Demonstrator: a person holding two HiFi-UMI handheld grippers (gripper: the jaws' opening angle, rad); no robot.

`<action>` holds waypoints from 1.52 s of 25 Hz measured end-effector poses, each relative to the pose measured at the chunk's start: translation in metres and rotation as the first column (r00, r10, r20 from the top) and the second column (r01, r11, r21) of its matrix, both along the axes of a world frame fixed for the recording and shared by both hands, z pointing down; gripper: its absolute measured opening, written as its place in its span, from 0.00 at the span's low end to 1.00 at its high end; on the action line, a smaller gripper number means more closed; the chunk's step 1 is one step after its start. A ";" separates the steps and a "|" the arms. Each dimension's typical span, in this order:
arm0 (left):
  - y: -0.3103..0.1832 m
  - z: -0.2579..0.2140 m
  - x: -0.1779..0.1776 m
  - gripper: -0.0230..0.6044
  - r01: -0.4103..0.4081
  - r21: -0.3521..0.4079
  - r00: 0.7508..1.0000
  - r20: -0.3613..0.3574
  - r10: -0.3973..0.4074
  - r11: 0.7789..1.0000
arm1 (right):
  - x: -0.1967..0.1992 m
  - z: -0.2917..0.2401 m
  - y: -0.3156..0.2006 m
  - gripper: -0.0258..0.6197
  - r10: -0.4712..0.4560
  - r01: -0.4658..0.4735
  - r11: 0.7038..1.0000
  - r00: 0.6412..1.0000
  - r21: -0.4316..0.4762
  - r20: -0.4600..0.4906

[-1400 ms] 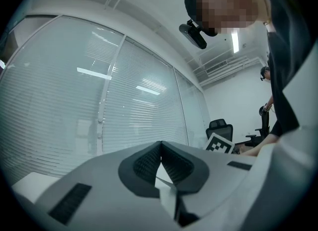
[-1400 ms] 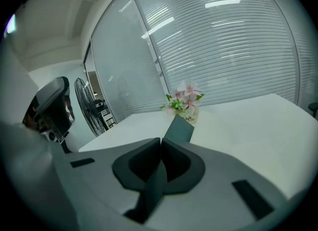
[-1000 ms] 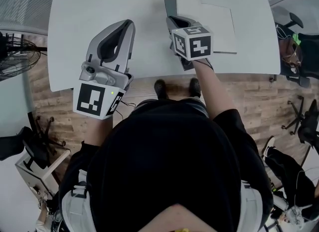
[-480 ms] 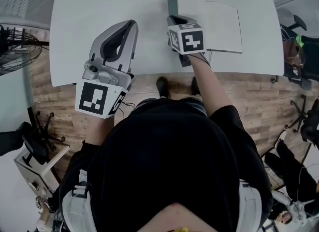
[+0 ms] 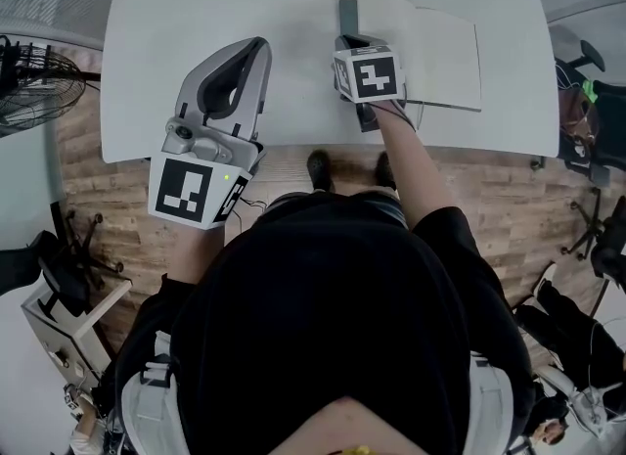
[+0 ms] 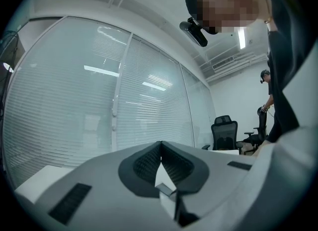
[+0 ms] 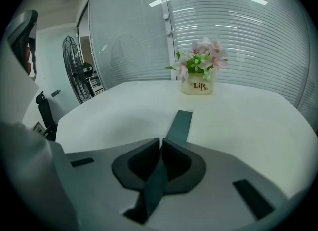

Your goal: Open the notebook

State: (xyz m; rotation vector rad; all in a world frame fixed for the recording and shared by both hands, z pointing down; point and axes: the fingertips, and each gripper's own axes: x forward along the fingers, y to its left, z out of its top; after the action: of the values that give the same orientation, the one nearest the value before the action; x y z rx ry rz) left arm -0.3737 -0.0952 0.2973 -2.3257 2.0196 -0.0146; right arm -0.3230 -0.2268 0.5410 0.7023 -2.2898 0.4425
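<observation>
Right gripper (image 7: 161,143) pinches the thin, dark notebook cover (image 7: 180,124) edge-on between nearly closed jaws; left gripper (image 6: 160,148), ribbed inside, is closed and empty.

A white rounded tabletop (image 5: 196,13) stands on a brown wood-plank floor (image 5: 108,208), with a black pedestal fan (image 5: 34,86) at nine o'clock and blind-covered glass walls (image 7: 238,26) beyond.

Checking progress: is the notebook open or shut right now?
Partly open: the right claw is shut on the cover, which stands lifted off a bare white page of the notebook.
</observation>
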 end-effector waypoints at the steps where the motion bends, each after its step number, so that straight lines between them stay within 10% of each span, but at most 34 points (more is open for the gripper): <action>1: 0.001 0.000 -0.001 0.06 0.002 0.001 1.000 -0.002 -0.002 1.000 | 0.000 0.002 0.001 0.08 -0.004 0.003 1.000 1.000 -0.012 -0.017; 7: -0.001 -0.003 -0.002 0.06 0.014 0.007 1.000 -0.008 -0.014 1.000 | -0.004 0.006 0.007 0.08 -0.068 0.067 0.998 0.995 -0.022 -0.068; 19: 0.011 -0.009 -0.006 0.06 0.041 0.021 0.999 0.000 -0.041 0.999 | -0.020 -0.047 0.025 0.09 -0.112 0.112 0.994 0.981 0.009 0.162; 38: -0.034 -0.024 0.078 0.06 -0.013 0.041 1.000 -0.012 0.014 0.999 | 0.070 -0.133 -0.006 0.09 -0.134 0.088 0.985 0.928 0.146 0.347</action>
State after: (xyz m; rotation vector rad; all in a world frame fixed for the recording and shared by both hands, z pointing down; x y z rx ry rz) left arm -0.2961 -0.1288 0.2734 -2.3200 1.9902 0.0418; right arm -0.2535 -0.2329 0.4081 0.5865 -2.7053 0.3966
